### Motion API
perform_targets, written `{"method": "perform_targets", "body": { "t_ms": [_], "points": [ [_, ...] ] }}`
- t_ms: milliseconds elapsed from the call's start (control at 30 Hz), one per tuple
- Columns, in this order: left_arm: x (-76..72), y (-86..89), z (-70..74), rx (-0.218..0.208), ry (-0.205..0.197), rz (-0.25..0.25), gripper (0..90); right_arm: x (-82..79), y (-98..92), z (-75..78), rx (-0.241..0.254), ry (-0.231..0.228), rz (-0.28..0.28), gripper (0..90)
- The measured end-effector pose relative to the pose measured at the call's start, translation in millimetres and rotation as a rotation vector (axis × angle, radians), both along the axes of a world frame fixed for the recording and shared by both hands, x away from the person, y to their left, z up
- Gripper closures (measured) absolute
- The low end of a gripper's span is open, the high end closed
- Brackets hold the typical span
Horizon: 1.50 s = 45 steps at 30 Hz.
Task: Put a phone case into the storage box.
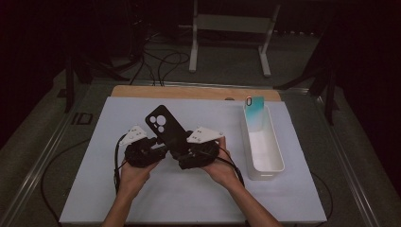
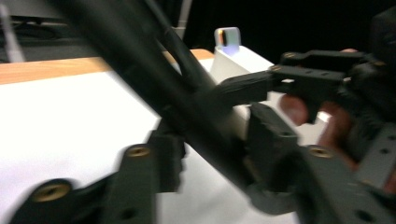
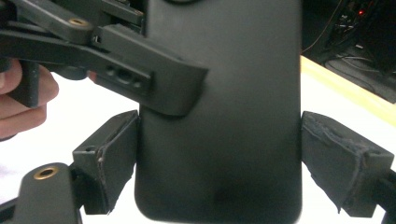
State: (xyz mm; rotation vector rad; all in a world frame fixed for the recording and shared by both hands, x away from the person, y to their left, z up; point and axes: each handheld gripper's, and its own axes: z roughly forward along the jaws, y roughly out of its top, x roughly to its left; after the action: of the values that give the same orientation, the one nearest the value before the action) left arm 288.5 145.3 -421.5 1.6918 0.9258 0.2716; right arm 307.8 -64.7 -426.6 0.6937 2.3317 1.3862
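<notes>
White plastic formed the long, narrow bin (image 1: 265, 146) that stood on the right part of the white mat (image 1: 94, 189), with its long axis running away from the person; its near and middle sections held nothing visible, and one phone case with a teal-to-white fade (image 1: 254, 112) stood upright against its far end wall, the camera cut-out at the top left corner; in the left gripper view the same case (image 2: 227, 36) appeared above the bin rim (image 2: 238, 58), well apart from both grippers.

The black phone case (image 1: 165, 128) was held clear of the mat, left of the bin and outside it, tilted with its camera cut-outs toward the far left; the right gripper (image 1: 182, 153) gripped its lower part across the width; in the right gripper view both pads (image 3: 112, 158) pressed against the case's (image 3: 219, 116) long edges, so the jaws stood closed on it at the case's width.

The left gripper (image 1: 163, 147) met the same case from the left; in the right gripper view one of its jaws lay flat across the case's face; in the left gripper view the case (image 2: 140, 70) ran edge-on between the two jaws, which stood partly closed around it; blur prevented confirmation of pad contact.
</notes>
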Motion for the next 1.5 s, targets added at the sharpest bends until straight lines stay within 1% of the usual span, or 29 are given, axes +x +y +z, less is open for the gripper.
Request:
{"method": "perform_targets", "body": {
  "t_ms": [67, 133, 167, 267, 300, 333, 367, 600, 667, 833, 900, 967, 1000, 1067, 1100, 1200, 1267, 1500],
  "points": [
    [0.0, -0.5, 0.9, -0.003, -0.004, 0.003, 70.9, 0.0, 2.8, -1.9, -0.004, -0.001, -0.011, 14.7],
    [0.2, -0.4, 1.3, -0.004, -0.004, 0.003, 73.3, -0.1, 4.8, -3.3, 0.005, 0.006, -0.020, 14.7],
    [0.1, -0.4, 1.4, -0.001, -0.007, 0.003, 74.2, 0.2, 5.4, -3.9, 0.006, 0.000, -0.022, 14.7],
    [-0.1, -1.4, 1.6, 0.008, -0.011, 0.007, 75.9, -0.9, 8.1, -5.2, 0.012, 0.007, -0.037, 14.7],
    [-0.8, -1.7, 1.2, 0.014, -0.025, 0.002, 76.9, -0.2, 9.1, -6.7, 0.016, 0.011, -0.037, 14.6],
    [-0.8, -1.7, 1.2, 0.014, -0.025, 0.002, 77.6, -0.2, 9.1, -6.7, 0.016, 0.011, -0.037, 14.6],
    [-1.3, -2.0, 1.1, 0.015, -0.033, 0.000, 77.6, -0.3, 9.7, -7.3, 0.024, 0.019, -0.040, 14.5],
    [-2.7, -5.3, 1.5, 0.004, -0.056, -0.005, 79.6, -1.5, 10.0, -8.1, 0.040, 0.023, -0.054, 14.4],
    [-3.5, -6.3, 1.8, 0.009, -0.064, -0.005, 79.8, -1.2, 9.0, -8.2, 0.050, 0.033, -0.049, 14.3],
    [-3.7, -7.6, 2.2, 0.005, -0.071, -0.005, 80.1, -0.9, 8.1, -8.1, 0.061, 0.039, -0.049, 14.0],
    [-3.7, -8.0, 2.1, 0.008, -0.070, -0.004, 80.1, -0.3, 7.6, -8.5, 0.071, 0.054, -0.044, 13.8],
    [-3.5, -8.3, 1.9, 0.003, -0.070, -0.002, 80.0, 0.6, 6.9, -9.0, 0.077, 0.063, -0.040, 13.8],
    [-3.5, -8.7, 2.0, 0.000, -0.071, -0.003, 80.1, 1.5, 5.7, -9.5, 0.089, 0.075, -0.034, 13.7],
    [-3.8, -9.4, 2.5, 0.007, -0.076, -0.006, 80.2, 1.8, 5.1, -9.8, 0.093, 0.075, -0.032, 13.7],
    [-4.3, -10.0, 2.7, 0.008, -0.078, -0.007, 80.4, 1.9, 4.3, -9.8, 0.096, 0.084, -0.029, 13.5],
    [-5.5, -11.9, 3.4, 0.030, -0.085, -0.003, 80.6, 3.4, 3.6, -10.7, 0.106, 0.093, -0.019, 13.1],
    [-5.5, -12.4, 3.4, 0.031, -0.084, -0.003, 80.7, 4.3, 3.2, -11.3, 0.112, 0.102, -0.014, 13.0],
    [-6.0, -13.3, 3.3, 0.048, -0.089, 0.000, 80.9, 6.5, 1.5, -11.4, 0.094, 0.111, 0.013, 12.4]
  ]
}}
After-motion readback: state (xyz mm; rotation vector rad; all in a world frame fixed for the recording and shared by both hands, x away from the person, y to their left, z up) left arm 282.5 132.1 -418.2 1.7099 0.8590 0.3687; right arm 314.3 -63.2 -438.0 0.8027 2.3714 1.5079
